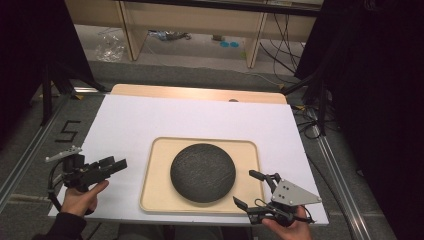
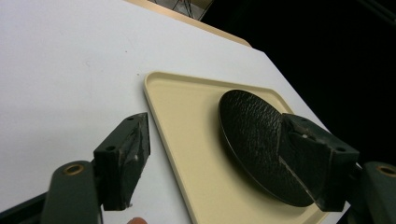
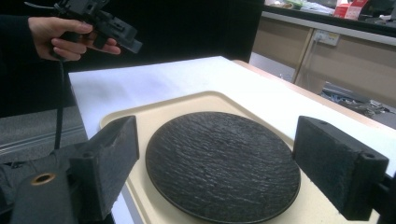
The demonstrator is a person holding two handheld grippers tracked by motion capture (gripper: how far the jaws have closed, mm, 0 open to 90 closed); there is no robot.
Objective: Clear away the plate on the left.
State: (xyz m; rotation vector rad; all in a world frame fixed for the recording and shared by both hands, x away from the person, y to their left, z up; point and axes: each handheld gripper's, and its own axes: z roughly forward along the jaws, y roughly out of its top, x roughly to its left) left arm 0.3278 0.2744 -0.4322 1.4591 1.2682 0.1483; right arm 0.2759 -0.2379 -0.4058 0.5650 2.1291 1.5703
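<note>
A round black textured plate [image 1: 202, 172] lies in a cream tray [image 1: 159, 150] on the white table top [image 1: 130, 120]. My left gripper [image 1: 116, 164] is held above the table to the left of the tray, jaws open and empty, pointing toward the tray. In the left gripper view the plate [image 2: 254, 135] and tray [image 2: 187, 116] lie ahead of the open jaws [image 2: 219, 163]. My right gripper [image 1: 250, 189] hovers at the tray's near right corner, open and empty. Its own view looks across the plate [image 3: 219, 158] between wide jaws [image 3: 219, 177], with the left gripper [image 3: 122, 36] farther off.
The white sheet covers a wooden table [image 1: 200, 93]; its near edge runs just under both hands. Metal rails [image 1: 335, 165] flank the table on both sides. Wooden cabinets [image 1: 195, 20] and cables stand beyond the far edge.
</note>
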